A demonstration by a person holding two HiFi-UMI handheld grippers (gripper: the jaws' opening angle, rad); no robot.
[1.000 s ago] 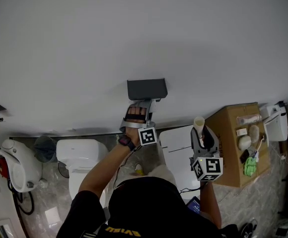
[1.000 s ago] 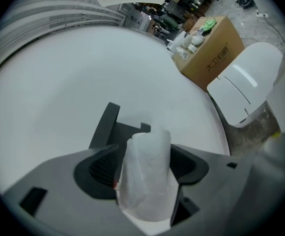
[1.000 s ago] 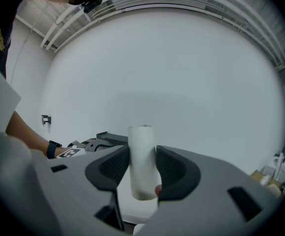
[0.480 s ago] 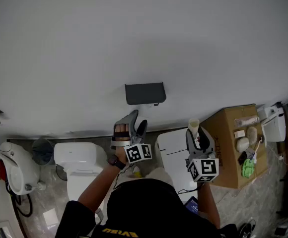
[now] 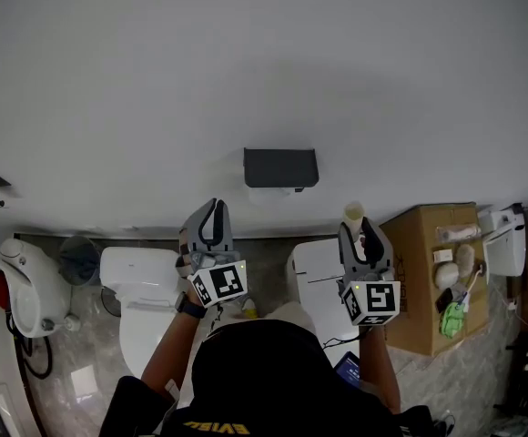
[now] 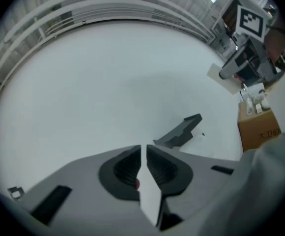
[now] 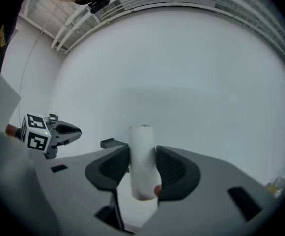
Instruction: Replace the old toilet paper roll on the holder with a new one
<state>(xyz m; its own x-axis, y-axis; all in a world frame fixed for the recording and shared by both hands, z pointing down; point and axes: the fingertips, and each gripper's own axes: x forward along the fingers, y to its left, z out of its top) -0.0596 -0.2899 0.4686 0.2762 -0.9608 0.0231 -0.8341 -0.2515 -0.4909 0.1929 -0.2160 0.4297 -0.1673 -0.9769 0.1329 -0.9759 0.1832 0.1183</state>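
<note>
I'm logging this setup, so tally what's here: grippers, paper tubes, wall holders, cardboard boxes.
Grippers: 2 (left gripper, jaws just closed further, nothing between; right gripper)
Paper tube: 1
Wall holder: 1
Cardboard box: 1
Total: 5

Floor and box
The stone floor (image 5: 266, 269) held a toilet (image 5: 141, 289), a bin (image 5: 80, 262) and a box (image 5: 417, 258); small white things (image 5: 464, 260) and a green one (image 5: 451, 320) lay on the box.

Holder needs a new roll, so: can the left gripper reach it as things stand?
Probably yes: only bare wall lies between the left gripper and the holder. Its jaws have just been closing, with nothing between them.
</note>
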